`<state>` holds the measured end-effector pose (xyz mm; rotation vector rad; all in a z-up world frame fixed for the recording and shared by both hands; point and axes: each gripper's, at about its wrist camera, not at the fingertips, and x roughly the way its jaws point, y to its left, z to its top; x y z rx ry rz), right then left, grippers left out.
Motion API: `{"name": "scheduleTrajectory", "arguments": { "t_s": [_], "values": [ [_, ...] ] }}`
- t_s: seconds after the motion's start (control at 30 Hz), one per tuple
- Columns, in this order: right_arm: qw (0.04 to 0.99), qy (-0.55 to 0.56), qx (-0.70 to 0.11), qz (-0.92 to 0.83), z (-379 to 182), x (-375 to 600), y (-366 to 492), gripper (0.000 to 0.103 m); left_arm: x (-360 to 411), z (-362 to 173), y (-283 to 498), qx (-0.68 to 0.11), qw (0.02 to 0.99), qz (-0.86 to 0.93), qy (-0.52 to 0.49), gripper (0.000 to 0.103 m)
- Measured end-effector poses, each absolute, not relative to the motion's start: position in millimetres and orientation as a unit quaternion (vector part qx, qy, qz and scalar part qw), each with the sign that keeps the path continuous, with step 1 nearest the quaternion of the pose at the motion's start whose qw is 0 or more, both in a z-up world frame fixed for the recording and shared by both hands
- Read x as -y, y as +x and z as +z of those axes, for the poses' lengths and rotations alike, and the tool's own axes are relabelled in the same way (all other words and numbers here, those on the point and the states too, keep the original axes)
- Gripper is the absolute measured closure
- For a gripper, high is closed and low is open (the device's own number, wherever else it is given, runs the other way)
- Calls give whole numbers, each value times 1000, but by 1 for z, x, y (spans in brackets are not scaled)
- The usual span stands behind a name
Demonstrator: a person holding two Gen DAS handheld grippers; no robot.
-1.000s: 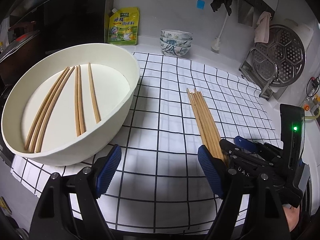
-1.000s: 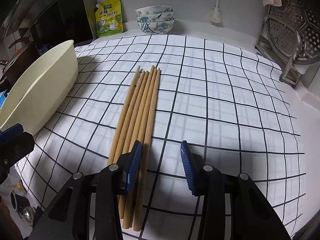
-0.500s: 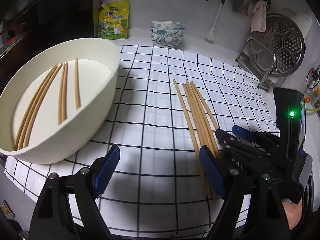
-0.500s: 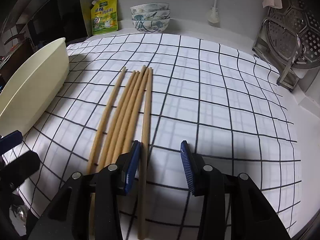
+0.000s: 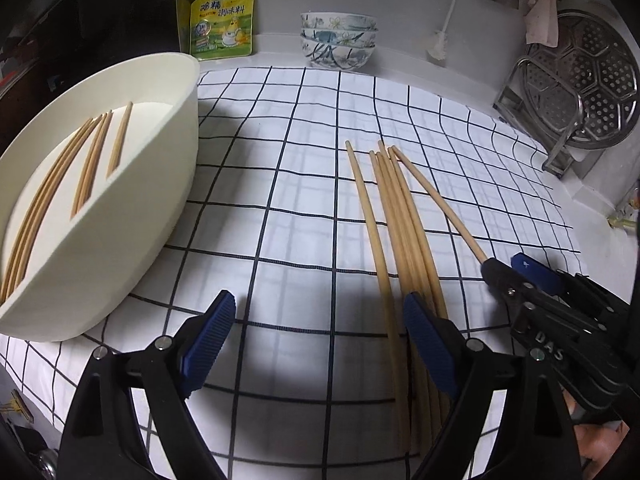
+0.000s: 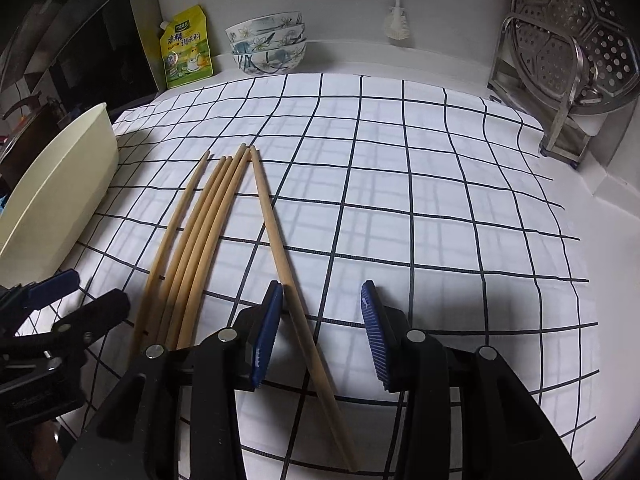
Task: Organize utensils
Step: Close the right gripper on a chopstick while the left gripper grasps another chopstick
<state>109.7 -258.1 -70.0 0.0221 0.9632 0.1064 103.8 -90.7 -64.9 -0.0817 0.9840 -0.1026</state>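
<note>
You are working over a white cloth with a black grid (image 6: 400, 208) spread on a pale kitchen counter. Take the big round cream bowl (image 5: 120, 248) as your marker. It sits on the cloth's left edge, and several wooden chopsticks (image 5: 90, 160) lie inside it. To the right of the bowl, out on the cloth, lies a loose bunch of long wooden chopsticks (image 6: 200, 232). One single wooden chopstick (image 6: 280, 248) has fanned out to the right of that bunch.

Your right gripper (image 6: 320, 332) has its blue pads apart, and the single chopstick runs between them, touching the left pad. Your left gripper (image 5: 320, 340) is also spread wide, low over the cloth between the bowl and the bunch, gripping nothing.

Behind the bowl, by the wall, stand a yellow-green pouch (image 5: 222, 20) and a stack of flowered china bowls (image 5: 338, 42). Far right of the bowl is a metal rack with a round steamer plate (image 6: 576, 52). The cloth between the chopsticks and that rack is bare.
</note>
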Motion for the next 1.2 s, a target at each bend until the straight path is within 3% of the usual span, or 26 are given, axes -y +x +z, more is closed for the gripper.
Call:
{"name": "scheduleTrajectory", "arguments": {
  "t_s": [0.73,0.8,0.9,0.97,1.0,1.03,1.07,1.2],
  "values": [
    [889,-30,-454,58,-72,245,110,64,105,-76,112,-468,883,-20,12,18],
    [888,-32,-454,61,-72,244,110,64,106,-75,113,-465,885,-22,12,26],
    [887,-33,-455,69,-72,243,109,71,111,-72,113,-463,885,-35,16,47],
    [887,-36,-454,73,-72,241,108,81,115,-70,111,-463,885,-45,20,69],
    [887,-38,-455,76,-72,239,108,85,117,-69,110,-463,885,-49,22,75],
    [886,-40,-455,77,-72,237,107,94,118,-69,109,-464,884,-54,21,85],
    [886,-39,-455,77,-71,237,107,95,119,-69,109,-465,883,-59,18,94],
    [886,-11,-457,84,-71,245,107,97,116,-68,106,-474,877,-76,-4,96]
  ]
}}
